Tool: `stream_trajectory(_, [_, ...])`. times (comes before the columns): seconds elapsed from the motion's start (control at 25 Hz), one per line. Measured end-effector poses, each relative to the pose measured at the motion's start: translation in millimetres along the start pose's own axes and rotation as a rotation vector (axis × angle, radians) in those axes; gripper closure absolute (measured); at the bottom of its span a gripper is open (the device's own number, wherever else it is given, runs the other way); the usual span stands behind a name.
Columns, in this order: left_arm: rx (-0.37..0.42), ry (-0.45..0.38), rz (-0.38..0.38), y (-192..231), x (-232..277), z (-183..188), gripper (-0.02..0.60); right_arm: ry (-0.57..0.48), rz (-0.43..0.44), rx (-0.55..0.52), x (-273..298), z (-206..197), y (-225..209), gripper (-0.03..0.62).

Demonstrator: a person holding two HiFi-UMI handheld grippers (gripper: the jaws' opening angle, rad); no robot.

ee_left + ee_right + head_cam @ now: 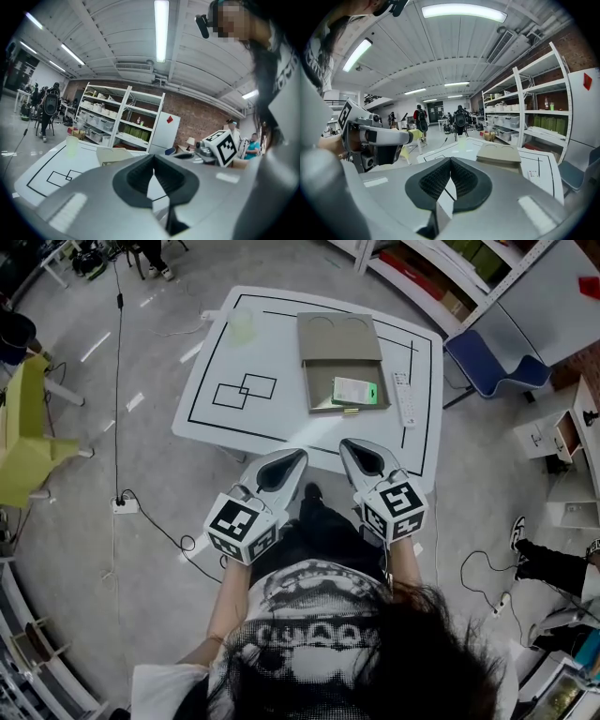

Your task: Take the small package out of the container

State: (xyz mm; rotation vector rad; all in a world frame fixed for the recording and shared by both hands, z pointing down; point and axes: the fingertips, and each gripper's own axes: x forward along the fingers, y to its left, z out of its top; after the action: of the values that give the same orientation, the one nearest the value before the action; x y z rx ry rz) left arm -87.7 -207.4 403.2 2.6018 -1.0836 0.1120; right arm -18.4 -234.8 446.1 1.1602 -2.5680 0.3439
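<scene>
Left gripper (298,457) and right gripper (349,445) held low before table (216,352); fingers (136,180) together, empty.

worktop (281,413): white, smooth, faint sheen. box (339,343): brown cardboard, matt. small package (355,391): glossy wrap. left hand-held gripper (300,454) and right hand-held gripper (345,442): smooth grey plastic shells, satin; pads (436,180) black, finely ribbed, matt. floor (94,549): grey, smooth, light sheen.
</scene>
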Motion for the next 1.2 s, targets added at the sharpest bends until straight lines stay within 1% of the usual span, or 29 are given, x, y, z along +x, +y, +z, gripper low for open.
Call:
stream_trajectory(0.28, [0.011, 0.009, 0.012, 21.5, 50.1, 12.9, 0.581, 0.061, 0.013, -0.03, 34.7, -9.1, -61.6, 0.602])
stream_trajectory(0.48, [0.021, 0.014, 0.016, 34.2, 78.9, 20.1, 0.581, 0.135, 0.022, -0.1, 61.3, -19.5, -105.0, 0.577])
stream_trajectory(0.56, [0.022, 0.011, 0.017, 37.0, 87.4, 23.0, 0.581, 0.167, 0.034, -0.131, 72.8, -24.6, -120.3, 0.556])
stream_trajectory(0.68, [0.023, 0.009, 0.022, 41.1, 96.1, 25.0, 0.581, 0.223, 0.063, -0.189, 92.5, -35.8, -139.2, 0.493])
stream_trajectory(0.96, [0.021, 0.004, 0.047, 51.1, 104.0, 32.0, 0.581, 0.385, 0.165, -0.332, 143.9, -71.2, -168.7, 0.423])
stream_trajectory(1.12, [0.018, 0.004, 0.074, 58.7, 101.8, 30.8, 0.581, 0.504, 0.248, -0.384, 167.5, -98.9, -177.5, 0.336])
stream_trajectory(1.2, [0.014, 0.003, 0.09, 63.6, 100.6, 30.0, 0.581, 0.568, 0.29, -0.417, 176.5, -112.4, -180.4, 0.304])
